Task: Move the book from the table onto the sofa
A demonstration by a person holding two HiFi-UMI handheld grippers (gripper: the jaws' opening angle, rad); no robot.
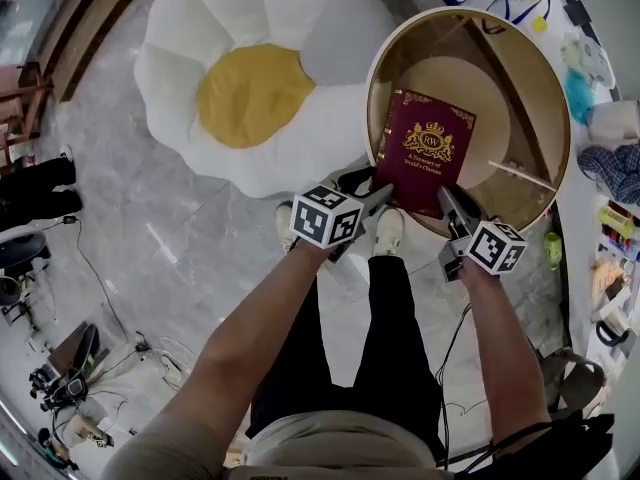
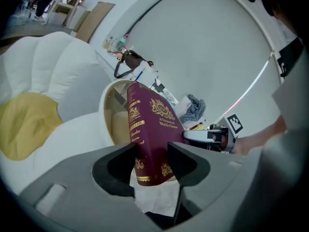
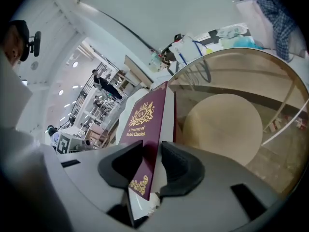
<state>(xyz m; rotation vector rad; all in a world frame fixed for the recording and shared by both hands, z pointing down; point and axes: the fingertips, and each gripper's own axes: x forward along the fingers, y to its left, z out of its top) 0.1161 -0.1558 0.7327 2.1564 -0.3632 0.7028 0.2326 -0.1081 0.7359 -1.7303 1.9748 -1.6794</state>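
Your left tool [image 1: 372, 196] pinches the book [image 1: 425, 153] at its spine corner, right tool [image 1: 450, 204] at the opposite corner; two grips should stop it swinging. Book's tilted over the surface [image 1: 500, 78] rim, upper right; sofa [image 1: 180, 38] upper left.

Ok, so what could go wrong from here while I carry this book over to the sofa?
1. The left gripper and right gripper pinch the book only at its near edge, so the far end could sag or slip out.
2. The book hangs just over the round table; swung low toward the sofa, it could clip the rim.
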